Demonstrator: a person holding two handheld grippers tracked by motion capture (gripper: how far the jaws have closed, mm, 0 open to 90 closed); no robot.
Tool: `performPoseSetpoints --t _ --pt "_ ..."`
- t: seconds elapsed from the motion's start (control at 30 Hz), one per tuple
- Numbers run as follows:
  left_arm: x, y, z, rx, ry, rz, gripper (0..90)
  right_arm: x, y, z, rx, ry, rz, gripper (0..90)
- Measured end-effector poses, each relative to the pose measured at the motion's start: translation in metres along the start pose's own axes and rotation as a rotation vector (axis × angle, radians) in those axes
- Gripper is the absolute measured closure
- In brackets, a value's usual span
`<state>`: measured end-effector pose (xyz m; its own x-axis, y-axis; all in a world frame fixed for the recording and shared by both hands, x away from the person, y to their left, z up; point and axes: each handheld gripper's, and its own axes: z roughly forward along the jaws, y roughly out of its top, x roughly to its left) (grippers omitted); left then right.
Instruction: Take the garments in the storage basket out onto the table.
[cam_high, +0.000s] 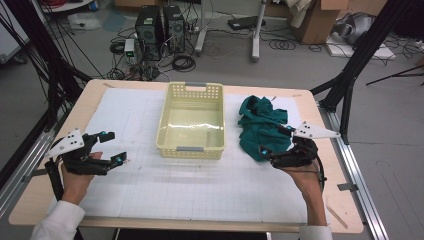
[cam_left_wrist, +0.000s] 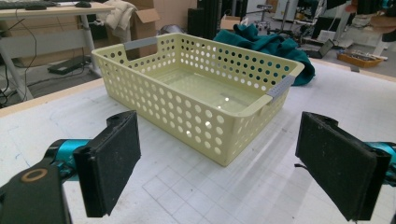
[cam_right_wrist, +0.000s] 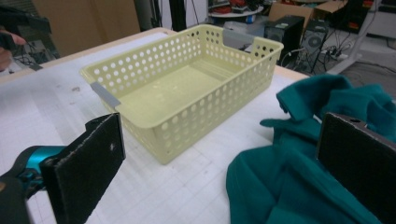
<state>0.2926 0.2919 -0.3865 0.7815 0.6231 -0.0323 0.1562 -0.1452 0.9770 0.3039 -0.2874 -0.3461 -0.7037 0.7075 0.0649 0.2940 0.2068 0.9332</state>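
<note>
- Left gripper (cam_high: 111, 146): jaws spread wide, empty, near table edge, left of basket.
- Right gripper (cam_high: 274, 143): jaws spread wide, poised at the green cloth's near edge.
- Green cloth (cam_high: 261, 125): crumpled on the table, just right of basket.
- Basket (cam_high: 191, 148): cream, perforated, empty, mid-table.

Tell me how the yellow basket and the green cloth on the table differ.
The basket is pale yellow, rigid and rectangular, with perforated walls and grey handle strips; the cloth is dark teal, soft and crumpled in a heap. The basket stands empty at the table's middle, apart from both grippers; the cloth lies to its right, at the open right gripper. Both rest on the white gridded mat.
</note>
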Motion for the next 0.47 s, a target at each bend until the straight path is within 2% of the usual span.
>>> performPoseSetpoints --t 0.13,0.47 --pt "0.0002 -0.0001 -0.0001 -0.001 -0.002 -0.002 14.2 -0.0003 -0.0046 -0.0004 0.017 -0.004 0.000 0.5" --pt "0.0009 0.0003 0.0001 -0.005 -0.005 -0.001 14.2 -0.0002 -0.0047 0.0019 0.016 -0.005 0.006 0.5"
